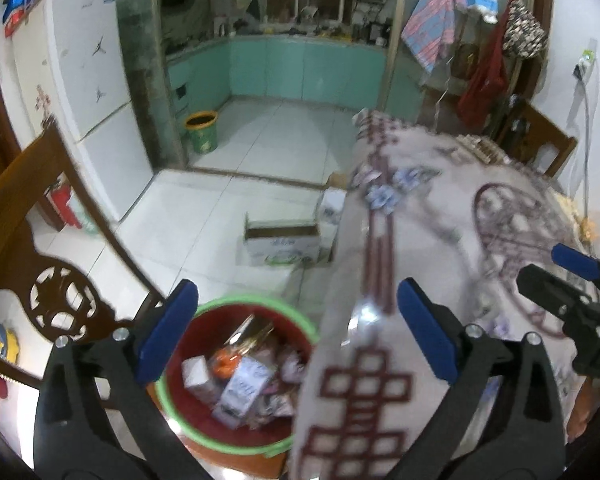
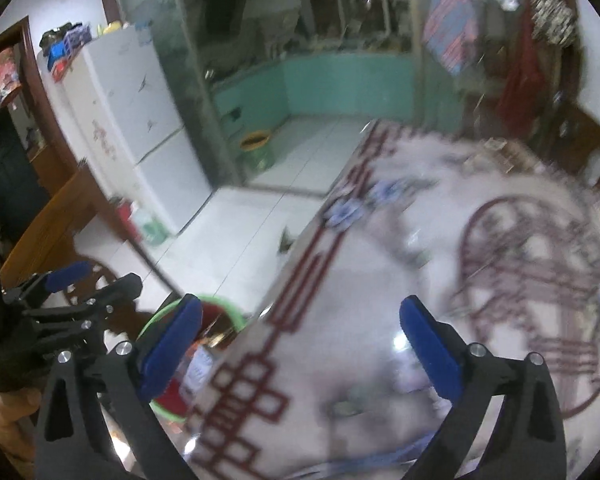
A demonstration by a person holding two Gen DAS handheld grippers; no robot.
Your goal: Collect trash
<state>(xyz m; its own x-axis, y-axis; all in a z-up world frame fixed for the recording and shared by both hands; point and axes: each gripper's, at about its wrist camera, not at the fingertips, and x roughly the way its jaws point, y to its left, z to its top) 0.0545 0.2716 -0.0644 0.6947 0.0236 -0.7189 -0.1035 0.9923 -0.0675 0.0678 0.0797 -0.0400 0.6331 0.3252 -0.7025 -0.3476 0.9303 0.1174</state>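
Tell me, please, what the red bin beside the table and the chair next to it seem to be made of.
The red bin looks like moulded plastic: uniform red wall, smooth bright green rim, slight sheen. The chair appears to be varnished brown wood, with a carved round cut-out in its back and a glossy top rail. The blur leaves finer detail open.

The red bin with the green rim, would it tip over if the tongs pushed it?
Probably not easily. The round red plastic bin with the green rim sits low and wide, and it holds cartons and wrappers that should weigh it down a little. It likely slides on the floor rather than tips. Being plastic, its wall may flex if squeezed.
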